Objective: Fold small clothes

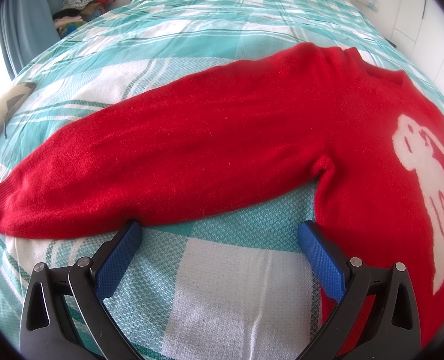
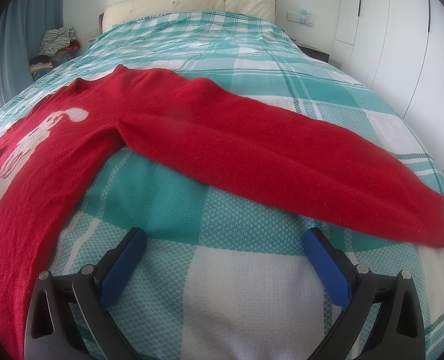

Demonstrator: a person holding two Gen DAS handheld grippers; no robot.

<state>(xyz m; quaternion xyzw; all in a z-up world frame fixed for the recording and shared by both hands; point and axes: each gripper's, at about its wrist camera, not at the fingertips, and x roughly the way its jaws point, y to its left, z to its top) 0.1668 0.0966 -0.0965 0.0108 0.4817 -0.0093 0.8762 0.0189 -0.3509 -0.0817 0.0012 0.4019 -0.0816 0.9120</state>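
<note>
Ahead of both your grippers stretches the bed [image 2: 252, 69], covered in a teal-and-white plaid bedspread [image 1: 222, 285] that runs up to a cream padded headboard [image 2: 191, 1]; white wardrobe doors [image 2: 387, 30] stand off to the right of your right gripper, a blue curtain [image 1: 26, 24] hangs far left of your left one, and a pile of clothes [image 1: 83, 0] sits beyond the bed's far left corner. The red sweater [image 1: 357, 120] lies flat and unfolded on the bedspread, front up, showing a white dog figure [image 1: 426, 174], between your two grippers. Its one sleeve [image 1: 161, 156] reaches out leftward just ahead of your left gripper [image 1: 220, 231], whose left fingertip touches the sleeve's near edge and whose right one meets the body's side. The other sleeve [image 2: 282, 150] runs rightward just beyond your right gripper [image 2: 225, 238], clear of both fingertips. Both grippers sit low over the bedspread, pointing toward the headboard, jaws spread wide and holding nothing.
</note>
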